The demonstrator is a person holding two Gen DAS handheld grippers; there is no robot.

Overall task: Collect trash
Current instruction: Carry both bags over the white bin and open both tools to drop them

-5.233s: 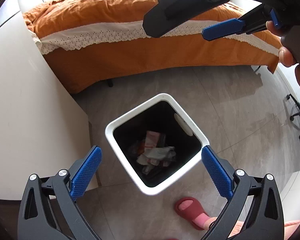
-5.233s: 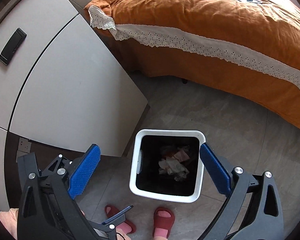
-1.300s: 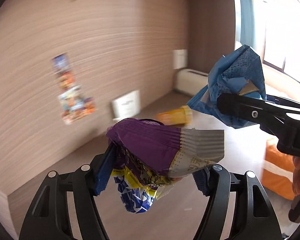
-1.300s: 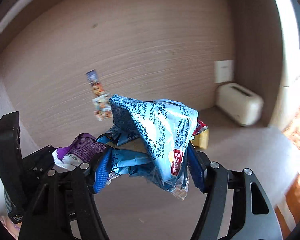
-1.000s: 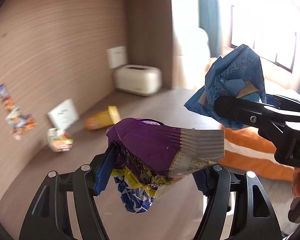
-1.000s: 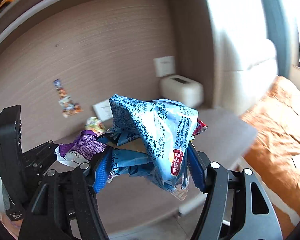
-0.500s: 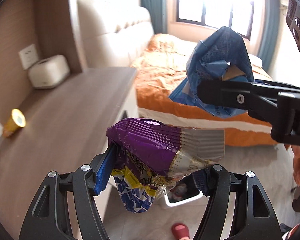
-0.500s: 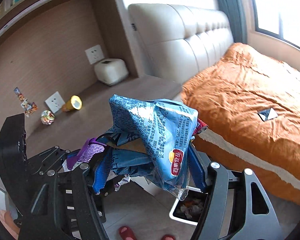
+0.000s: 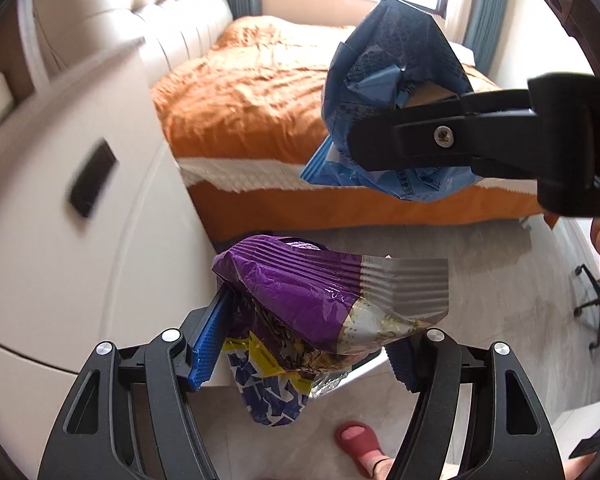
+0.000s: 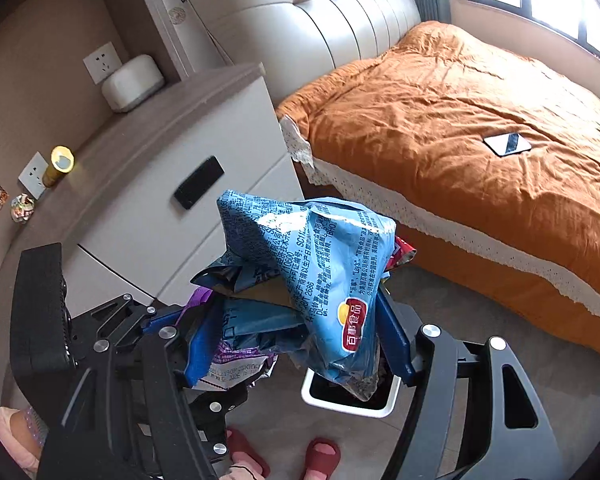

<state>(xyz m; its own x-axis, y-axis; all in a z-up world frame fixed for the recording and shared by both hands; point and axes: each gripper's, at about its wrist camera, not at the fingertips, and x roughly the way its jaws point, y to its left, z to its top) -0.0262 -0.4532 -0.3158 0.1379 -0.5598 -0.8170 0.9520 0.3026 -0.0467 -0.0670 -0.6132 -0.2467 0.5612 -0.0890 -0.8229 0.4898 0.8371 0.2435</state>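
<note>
Gripping w/ both tools: your left gripper (image 9: 304, 344) clamps a purple snack bag (image 9: 300, 292), your right gripper (image 10: 296, 344) pinches a blue chip bag (image 10: 324, 276). White trash bin (image 10: 352, 404) sits on floor below, beside bed (image 10: 460, 140) & cabinet (image 10: 160, 216).

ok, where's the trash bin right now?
Right wrist view, bottom centre: the white trash bin stands on the floor between the drawer unit and the bed, mostly hidden behind the blue chip bag.

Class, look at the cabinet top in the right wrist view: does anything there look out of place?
Yes. A yellow tube lies on its side near the wall socket, and a crumpled wrapper sits beside it, loose litter on the cabinet top.
</note>
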